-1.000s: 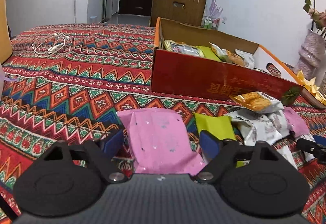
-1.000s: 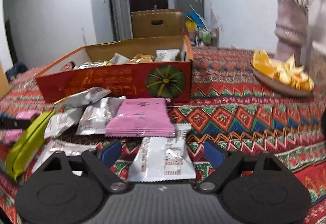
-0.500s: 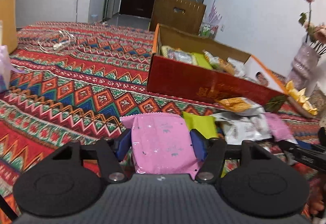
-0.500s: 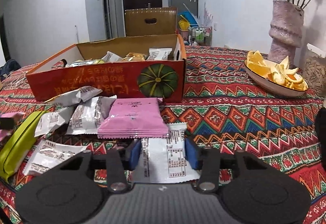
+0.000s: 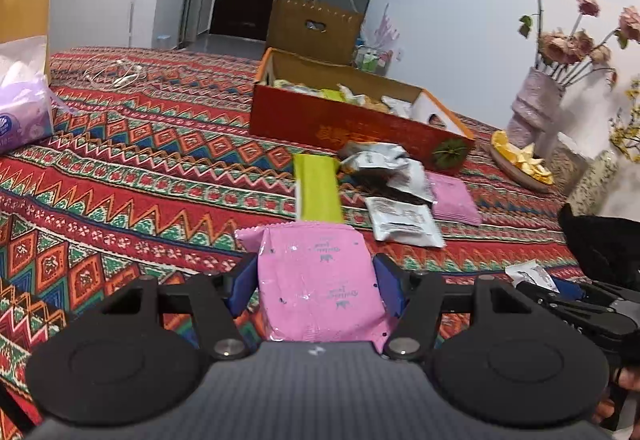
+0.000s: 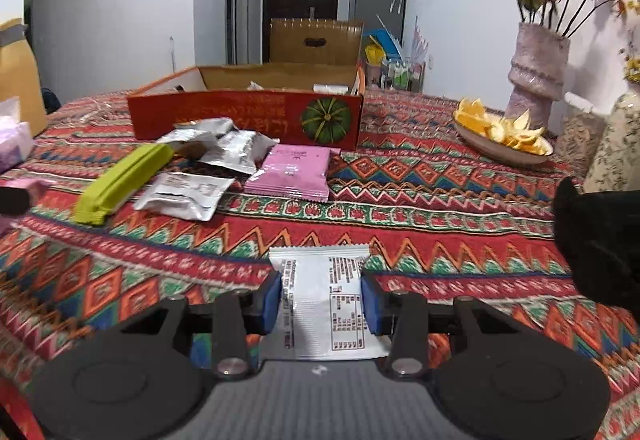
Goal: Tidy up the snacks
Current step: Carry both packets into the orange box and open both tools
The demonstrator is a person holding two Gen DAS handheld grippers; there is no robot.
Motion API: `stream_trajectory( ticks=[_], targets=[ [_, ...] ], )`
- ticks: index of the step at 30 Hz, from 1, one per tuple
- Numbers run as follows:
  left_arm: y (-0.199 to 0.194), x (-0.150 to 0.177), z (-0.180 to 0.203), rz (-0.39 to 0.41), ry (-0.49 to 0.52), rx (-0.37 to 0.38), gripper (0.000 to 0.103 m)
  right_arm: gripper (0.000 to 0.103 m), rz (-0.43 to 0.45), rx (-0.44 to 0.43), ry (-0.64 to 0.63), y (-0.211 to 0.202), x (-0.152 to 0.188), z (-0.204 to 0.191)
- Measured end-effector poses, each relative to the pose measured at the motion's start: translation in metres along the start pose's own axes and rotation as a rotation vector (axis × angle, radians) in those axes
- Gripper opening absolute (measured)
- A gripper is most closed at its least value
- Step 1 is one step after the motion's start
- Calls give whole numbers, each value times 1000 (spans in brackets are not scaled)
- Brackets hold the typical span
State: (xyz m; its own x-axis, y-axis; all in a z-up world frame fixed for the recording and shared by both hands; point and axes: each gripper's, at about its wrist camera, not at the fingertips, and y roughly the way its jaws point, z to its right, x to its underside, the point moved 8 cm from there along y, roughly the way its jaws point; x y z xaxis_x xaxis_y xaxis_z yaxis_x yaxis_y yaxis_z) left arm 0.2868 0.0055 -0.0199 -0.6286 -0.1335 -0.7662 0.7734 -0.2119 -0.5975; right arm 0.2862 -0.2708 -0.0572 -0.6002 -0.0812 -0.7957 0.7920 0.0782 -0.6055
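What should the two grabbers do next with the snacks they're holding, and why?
Probably carry both toward the red box and drop them in. The left gripper is shut on the pink packet, the right gripper on the white packet, and the box already holds snacks.

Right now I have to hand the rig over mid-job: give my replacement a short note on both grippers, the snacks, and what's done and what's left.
Left gripper: shut on the pink packet, lifted off the cloth.
Right gripper: shut on the white packet, also lifted.
Red box: open, at mid-table, with several snacks already inside.
Still loose in front of the box: green bar, second pink packet, a few silver packets, flat white packet.
Left to do: probably drop both held packets in the box, then clear the loose pile.
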Motion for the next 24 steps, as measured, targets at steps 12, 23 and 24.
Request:
stream_trajectory(
  ticks=[12, 23, 24],
  targets=[
    [-7, -20, 13, 39, 36, 36, 63, 41, 64, -47, -34, -14, -24, -10],
    [110, -160, 35, 49, 52, 165, 63, 41, 169, -168, -64, 86, -169, -24],
    [132, -172, 34, 36, 36, 176, 63, 41, 161, -176, -48, 101, -179, -26]
  ],
)
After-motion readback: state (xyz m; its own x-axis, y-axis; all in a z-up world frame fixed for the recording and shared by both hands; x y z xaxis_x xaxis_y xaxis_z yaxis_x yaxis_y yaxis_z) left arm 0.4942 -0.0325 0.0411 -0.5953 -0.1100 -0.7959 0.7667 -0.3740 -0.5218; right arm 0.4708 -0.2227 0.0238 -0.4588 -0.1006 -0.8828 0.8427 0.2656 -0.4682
